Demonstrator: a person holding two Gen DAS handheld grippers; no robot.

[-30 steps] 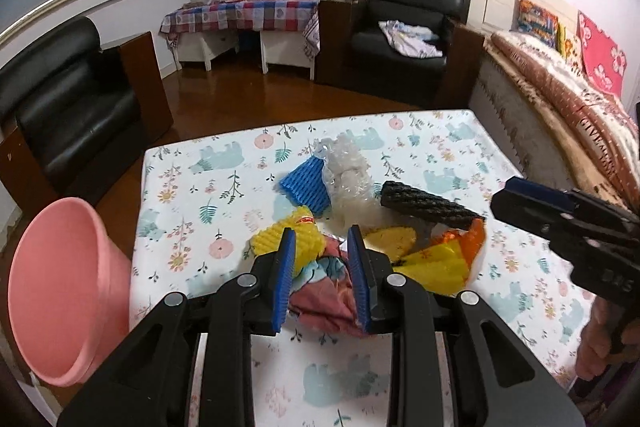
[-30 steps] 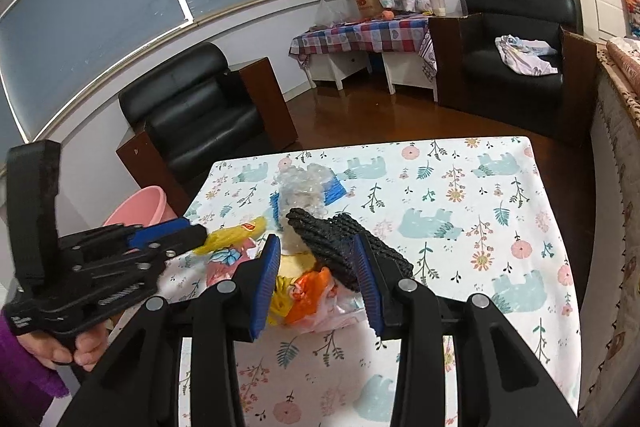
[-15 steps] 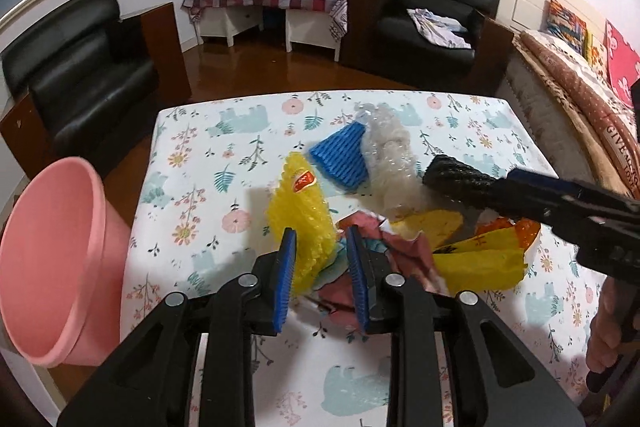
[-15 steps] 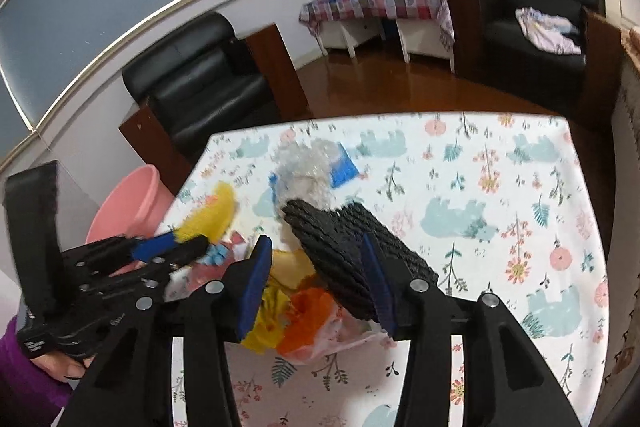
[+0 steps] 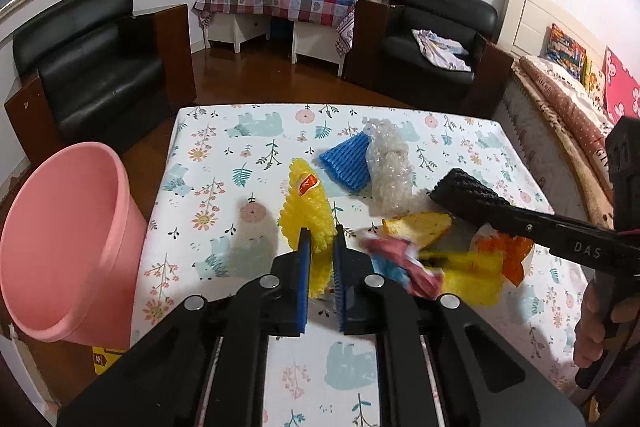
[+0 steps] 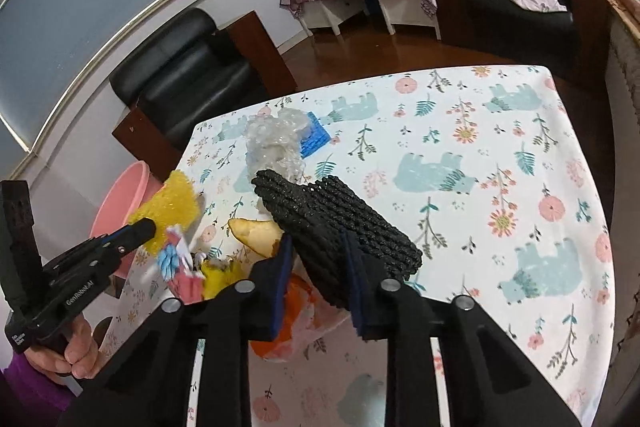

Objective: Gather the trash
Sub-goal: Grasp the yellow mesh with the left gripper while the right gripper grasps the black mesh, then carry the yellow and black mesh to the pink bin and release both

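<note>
My left gripper (image 5: 320,255) is shut on a yellow foam net (image 5: 306,207) and holds it above the table; it also shows in the right wrist view (image 6: 172,209). My right gripper (image 6: 318,259) is shut on a black foam net (image 6: 332,219), lifted over the pile; it shows in the left wrist view (image 5: 468,197). On the floral tablecloth (image 5: 224,227) lie a blue foam net (image 5: 348,165), bubble wrap (image 5: 390,167), a pink-blue wrapper (image 5: 404,265), a yellow wrapper (image 5: 468,277), an orange bag (image 5: 508,253) and a yellow-brown peel (image 5: 420,225).
A pink bin (image 5: 60,251) stands at the table's left edge, also visible in the right wrist view (image 6: 120,195). Black armchairs (image 5: 96,67) and a bed (image 5: 568,103) surround the table.
The left gripper closed on the yellow net and lifted it off the pile. The right gripper closed on the black net and raised it. The pink-blue wrapper shifted.
</note>
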